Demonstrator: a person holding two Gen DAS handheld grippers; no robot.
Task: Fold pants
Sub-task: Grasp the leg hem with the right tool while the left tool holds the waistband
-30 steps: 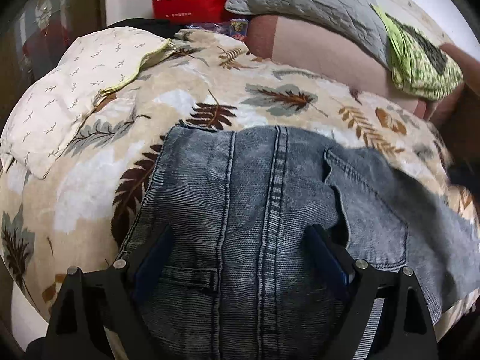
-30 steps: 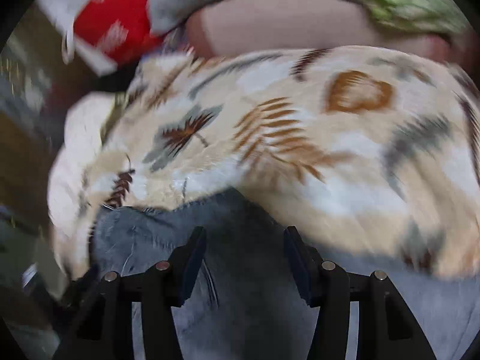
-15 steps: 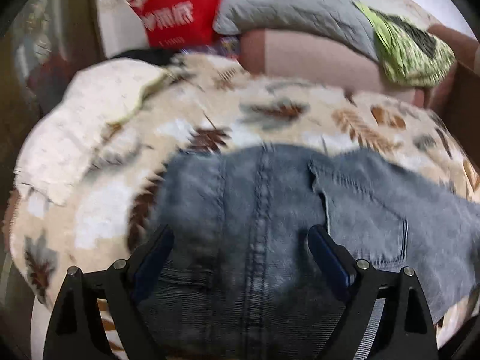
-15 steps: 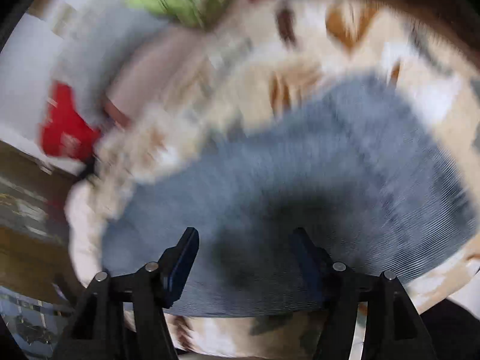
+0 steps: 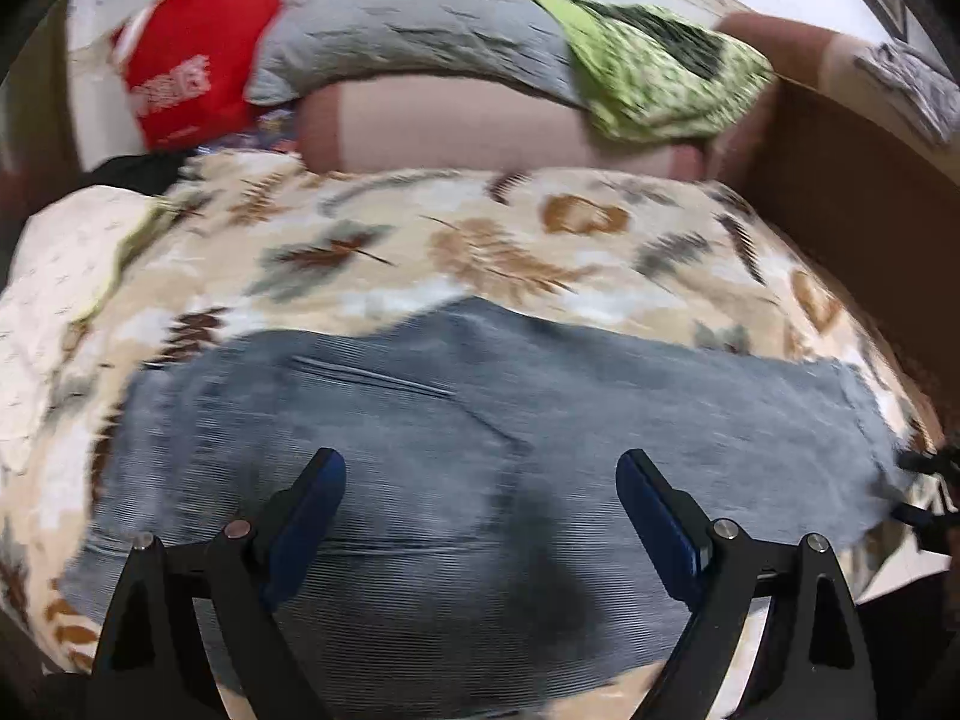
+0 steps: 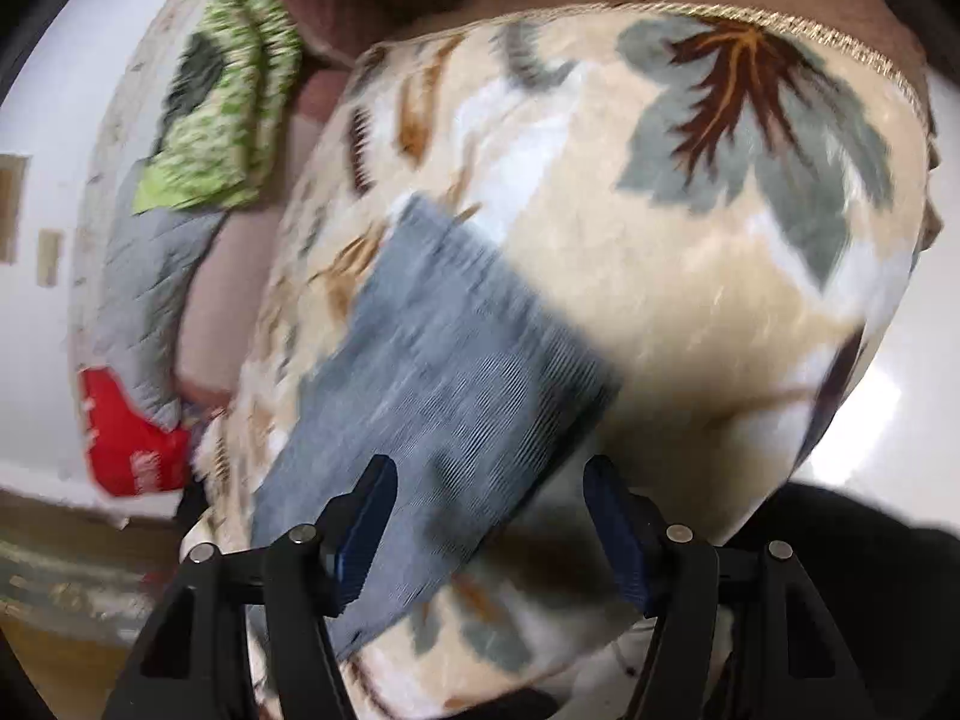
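Grey-blue denim pants (image 5: 480,438) lie flat on a leaf-patterned blanket (image 5: 456,240), stretched left to right across the left wrist view. My left gripper (image 5: 480,510) is open and empty, hovering above the middle of the pants. In the right wrist view the pants (image 6: 444,384) run as a long strip from the lower left up toward the middle. My right gripper (image 6: 489,516) is open and empty, above the leg end of the pants near the blanket's edge. Both views are motion-blurred.
Behind the blanket lie a grey quilted pillow (image 5: 420,18), a green patterned cloth (image 5: 654,78), a red bag (image 5: 192,84) and a pink bolster (image 5: 456,132). A pale pillow (image 5: 54,276) sits at left. A brown headboard (image 5: 858,192) stands at right. White floor (image 6: 888,420) lies beyond the bed edge.
Both grippers have swung to the right along the pants, away from the waistband. The left view now covers the whole garment; the right view has rotated toward the leg end. Both stay open.
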